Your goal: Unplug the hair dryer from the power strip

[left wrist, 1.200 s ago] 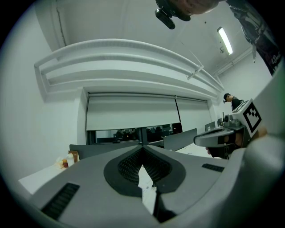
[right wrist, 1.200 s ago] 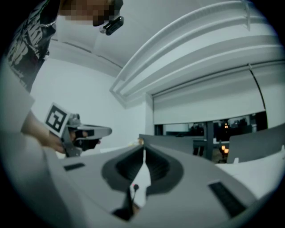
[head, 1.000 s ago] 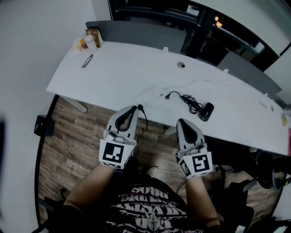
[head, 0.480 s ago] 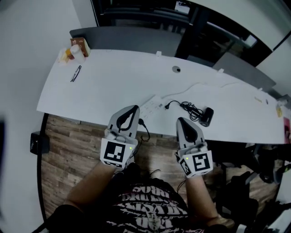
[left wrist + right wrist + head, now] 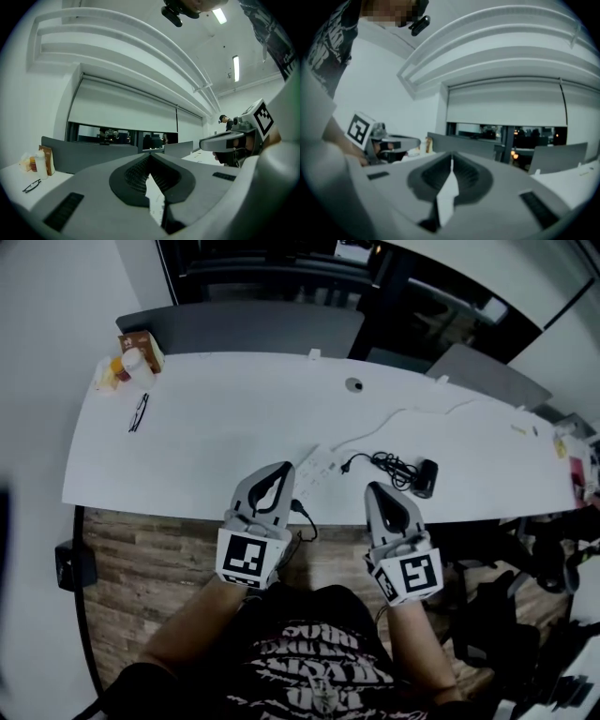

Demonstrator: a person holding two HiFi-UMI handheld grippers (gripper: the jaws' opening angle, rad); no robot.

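A white power strip point(image 5: 317, 465) lies near the front edge of the white table point(image 5: 216, 427). The small black hair dryer point(image 5: 425, 477) rests to its right, and its coiled black cord point(image 5: 386, 464) runs to a plug end beside the strip. I cannot tell whether that plug sits in a socket. My left gripper point(image 5: 283, 467) is shut and empty, its tip just left of the strip. My right gripper point(image 5: 374, 488) is also shut and empty, at the table's edge in front of the cord. In each gripper view the jaws meet at the tip: left gripper point(image 5: 150, 155), right gripper point(image 5: 451, 160).
A second black cable point(image 5: 305, 519) hangs off the front edge by the strip. Glasses point(image 5: 138, 412), bottles and a box point(image 5: 127, 357) sit at the far left. Grey partitions point(image 5: 244, 329) back the table. Below are wooden floor point(image 5: 141, 568) and, at right, a chair point(image 5: 553, 568).
Both grippers have moved forward, from the table's front edge to over it. The left tip has come up next to the power strip. Both jaws stayed shut.
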